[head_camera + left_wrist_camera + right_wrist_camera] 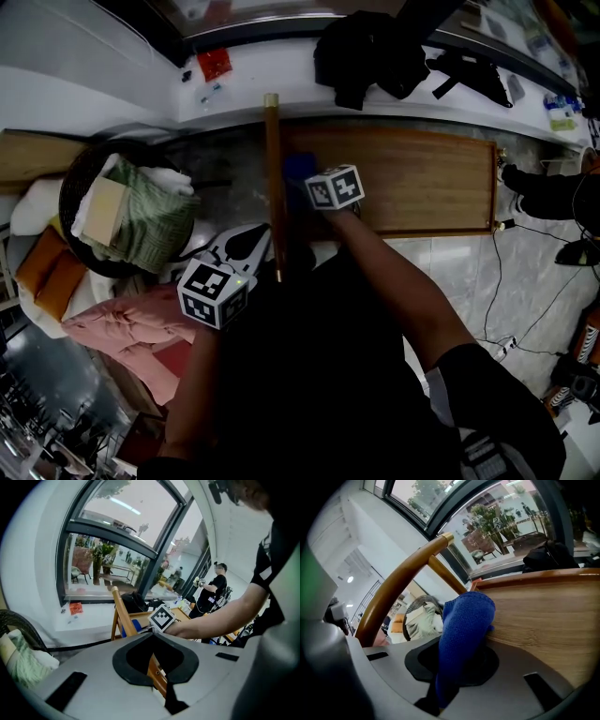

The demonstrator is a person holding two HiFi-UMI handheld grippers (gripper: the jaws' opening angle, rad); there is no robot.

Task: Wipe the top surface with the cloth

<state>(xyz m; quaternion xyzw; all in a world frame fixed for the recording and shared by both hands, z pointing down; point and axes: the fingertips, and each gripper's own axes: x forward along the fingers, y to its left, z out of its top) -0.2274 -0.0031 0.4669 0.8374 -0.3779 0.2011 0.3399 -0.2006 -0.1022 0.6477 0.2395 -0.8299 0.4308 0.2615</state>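
A wooden top [422, 178] lies below me, with a round wooden rail [273, 141] along its left end. My right gripper [314, 187] is shut on a blue cloth [298, 169], which rests on the top's left part beside the rail. In the right gripper view the blue cloth [464, 630] bulges out of the right gripper [454, 667] against the wood grain [548, 611]. My left gripper [261, 246] sits at the rail's near end. The left gripper view shows the left gripper [157, 667] shut on the rail's brown wood [154, 670].
A dark round basket [70, 187] with green and white cloths stands to the left, above pink bedding [122, 328]. Black bags [370, 47] lie on the white sill behind the top. Cables [497, 281] run over the floor on the right. A person [211, 592] stands far off.
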